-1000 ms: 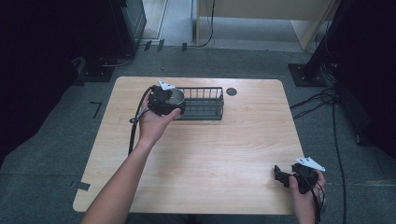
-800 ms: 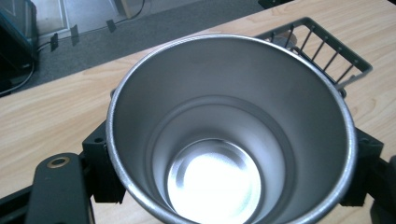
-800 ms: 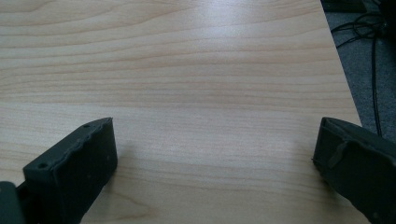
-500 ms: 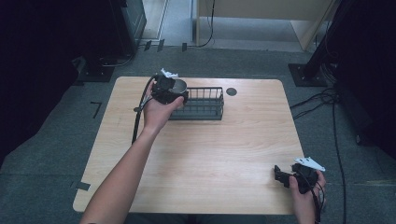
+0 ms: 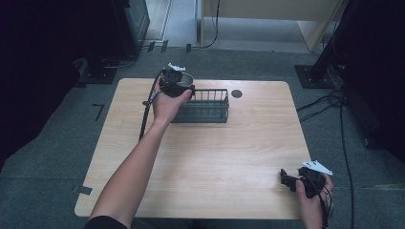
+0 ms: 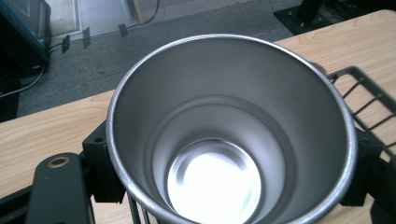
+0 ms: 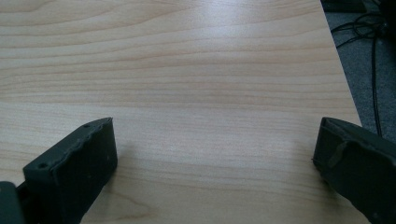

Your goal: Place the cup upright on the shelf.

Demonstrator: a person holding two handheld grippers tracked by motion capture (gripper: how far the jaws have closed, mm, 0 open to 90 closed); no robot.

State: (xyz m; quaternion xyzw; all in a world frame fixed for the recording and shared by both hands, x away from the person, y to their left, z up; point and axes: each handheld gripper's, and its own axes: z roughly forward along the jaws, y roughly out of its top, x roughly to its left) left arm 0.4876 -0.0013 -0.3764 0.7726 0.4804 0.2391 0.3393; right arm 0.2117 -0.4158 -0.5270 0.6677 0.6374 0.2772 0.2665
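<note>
Steel cup [image 6: 229, 135] held upright over the left end of the wire basket [image 5: 206, 106]

The cup's mouth faces up and its long axis stands about vertical; the left gripper [image 5: 175, 84] pinches it by the sides, one jaw on each flank of the rim, above the far left part of the wooden table [image 5: 215, 157]. The right gripper [image 5: 295, 181] rests low at the near right corner, jaws spread wide on nothing
</note>
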